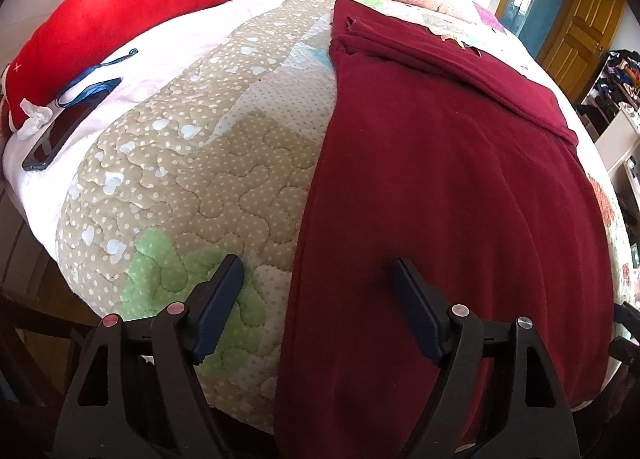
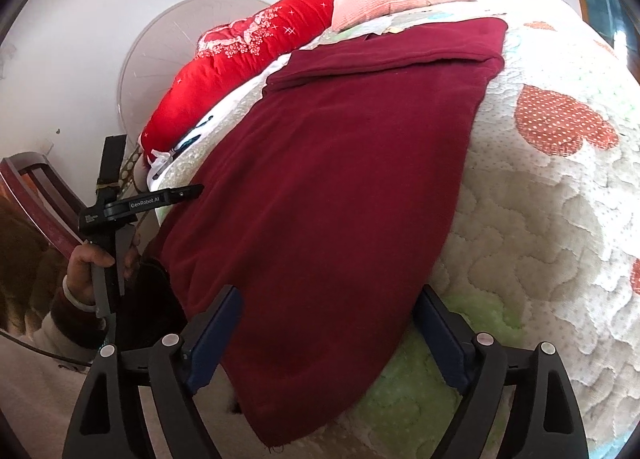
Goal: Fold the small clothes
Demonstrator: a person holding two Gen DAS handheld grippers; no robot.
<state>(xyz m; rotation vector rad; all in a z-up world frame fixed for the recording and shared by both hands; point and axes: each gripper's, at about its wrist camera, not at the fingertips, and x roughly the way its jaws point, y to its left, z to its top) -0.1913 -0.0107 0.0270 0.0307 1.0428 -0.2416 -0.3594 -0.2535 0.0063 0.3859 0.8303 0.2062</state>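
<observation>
Both grippers, left [image 1: 316, 299] and right [image 2: 328, 323], are hanging spread wide, gripping nothing, over the near edge of the maroon garment [image 2: 340, 179] lying on the quilt [image 1: 192, 179]. Grabbing quilt along with it looks like the risk.

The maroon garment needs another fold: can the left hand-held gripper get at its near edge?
Probably yes. The left hand-held gripper is open, straddling the maroon garment's left edge on the quilt, with nothing between.
</observation>
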